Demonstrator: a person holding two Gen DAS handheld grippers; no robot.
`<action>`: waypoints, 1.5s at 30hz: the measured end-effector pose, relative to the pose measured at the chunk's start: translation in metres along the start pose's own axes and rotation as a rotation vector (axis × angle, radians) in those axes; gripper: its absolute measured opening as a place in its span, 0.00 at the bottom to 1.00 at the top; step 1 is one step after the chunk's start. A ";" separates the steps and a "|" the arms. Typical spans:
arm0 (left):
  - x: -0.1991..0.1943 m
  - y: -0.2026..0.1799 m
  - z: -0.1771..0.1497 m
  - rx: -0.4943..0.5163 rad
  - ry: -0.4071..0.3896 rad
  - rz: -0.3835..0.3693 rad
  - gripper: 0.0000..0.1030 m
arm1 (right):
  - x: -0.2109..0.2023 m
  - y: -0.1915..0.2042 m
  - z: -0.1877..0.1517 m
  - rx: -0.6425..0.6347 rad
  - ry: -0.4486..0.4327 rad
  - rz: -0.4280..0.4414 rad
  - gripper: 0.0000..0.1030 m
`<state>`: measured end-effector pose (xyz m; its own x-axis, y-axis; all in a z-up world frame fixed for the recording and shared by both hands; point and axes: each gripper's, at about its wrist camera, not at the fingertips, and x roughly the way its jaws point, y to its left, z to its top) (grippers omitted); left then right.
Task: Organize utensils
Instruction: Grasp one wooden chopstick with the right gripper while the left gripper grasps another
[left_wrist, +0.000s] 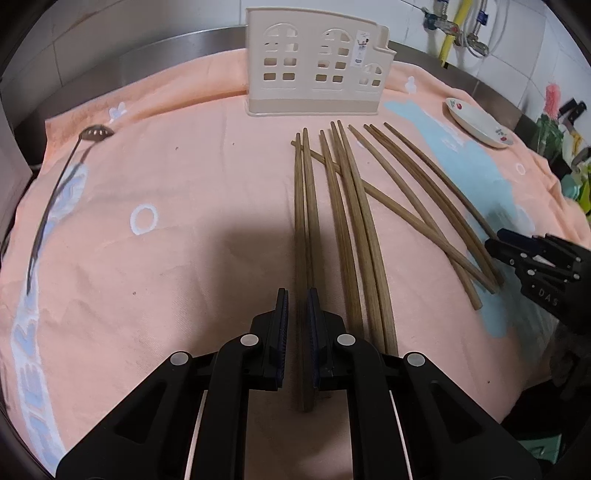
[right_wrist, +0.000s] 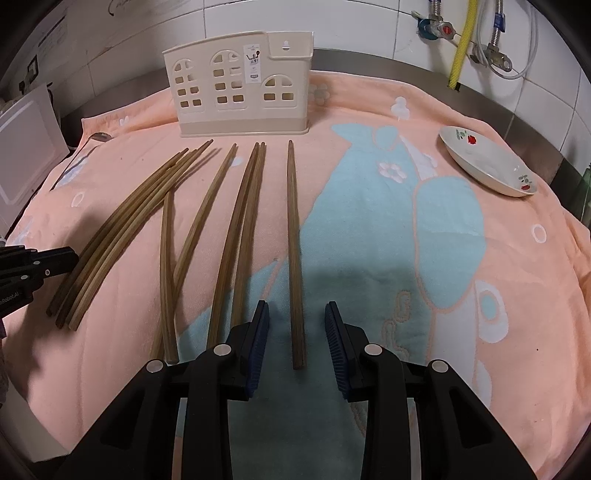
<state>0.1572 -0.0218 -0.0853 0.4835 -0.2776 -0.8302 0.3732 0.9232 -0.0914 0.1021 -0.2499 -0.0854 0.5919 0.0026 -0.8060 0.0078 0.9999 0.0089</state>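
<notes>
Behind chopsticks (right_wrist: 295, 254), holder (right_wrist: 240, 88), dish (right_wrist: 487, 162)

Both wrist views look low and close across the towel (left_wrist: 166, 177) toward the holder (left_wrist: 317, 62); left sits leftward, sharing chopsticks (right_wrist: 295, 240) and holder.

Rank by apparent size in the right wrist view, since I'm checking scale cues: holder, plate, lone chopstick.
1. Holder, largest in area.
2. Plate.
3. Lone chopstick: longest but thinnest, and nearest the camera, so its rank is unsure.
</notes>
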 end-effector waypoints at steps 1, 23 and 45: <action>0.000 -0.001 0.000 -0.001 0.001 0.002 0.10 | 0.000 0.000 0.000 0.001 -0.001 0.000 0.30; 0.004 0.000 -0.002 -0.050 -0.014 0.009 0.05 | 0.002 0.006 0.004 0.001 -0.047 -0.001 0.07; -0.041 0.020 0.015 -0.026 -0.009 -0.029 0.05 | -0.088 0.014 0.053 -0.054 -0.280 0.028 0.07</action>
<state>0.1571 0.0043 -0.0444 0.4794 -0.3068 -0.8222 0.3664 0.9213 -0.1301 0.0931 -0.2372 0.0172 0.7908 0.0348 -0.6111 -0.0507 0.9987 -0.0087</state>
